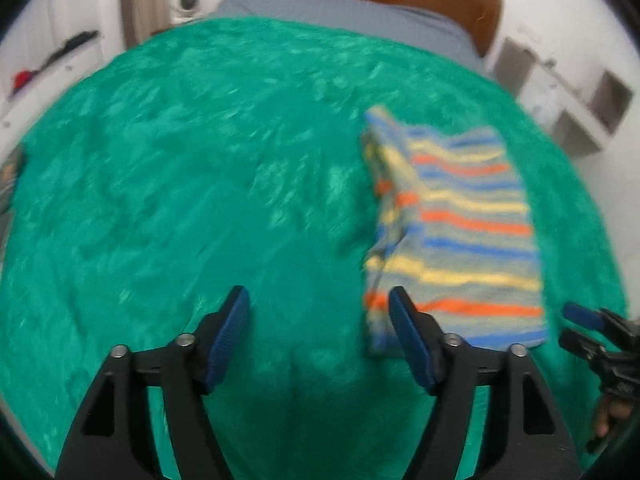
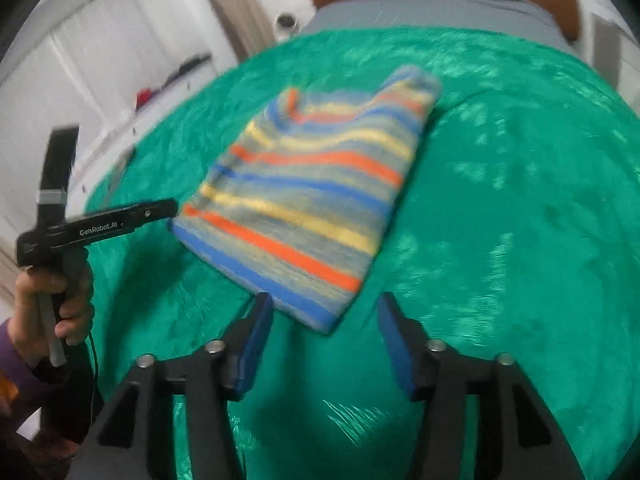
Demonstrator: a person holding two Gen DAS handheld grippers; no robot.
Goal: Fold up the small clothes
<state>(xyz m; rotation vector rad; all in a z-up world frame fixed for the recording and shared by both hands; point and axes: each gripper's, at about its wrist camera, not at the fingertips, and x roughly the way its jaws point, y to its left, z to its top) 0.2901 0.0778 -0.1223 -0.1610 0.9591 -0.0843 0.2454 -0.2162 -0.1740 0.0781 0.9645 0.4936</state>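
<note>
bare green blanket [image 1: 160,200] left of the striped garment [image 1: 460,232] lies free; nothing blocks it.

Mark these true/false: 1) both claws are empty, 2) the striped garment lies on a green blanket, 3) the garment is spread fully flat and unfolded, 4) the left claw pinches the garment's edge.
1) Left claw and right claw are both empty: true.
2) The striped garment lies on the green blanket: true.
3) The garment is spread fully flat, unfolded: false. It looks folded over, with layered edges along one side.
4) The left claw pinches the garment's edge: false. Its jaws stand open over the blanket, nothing between the pads.
</note>
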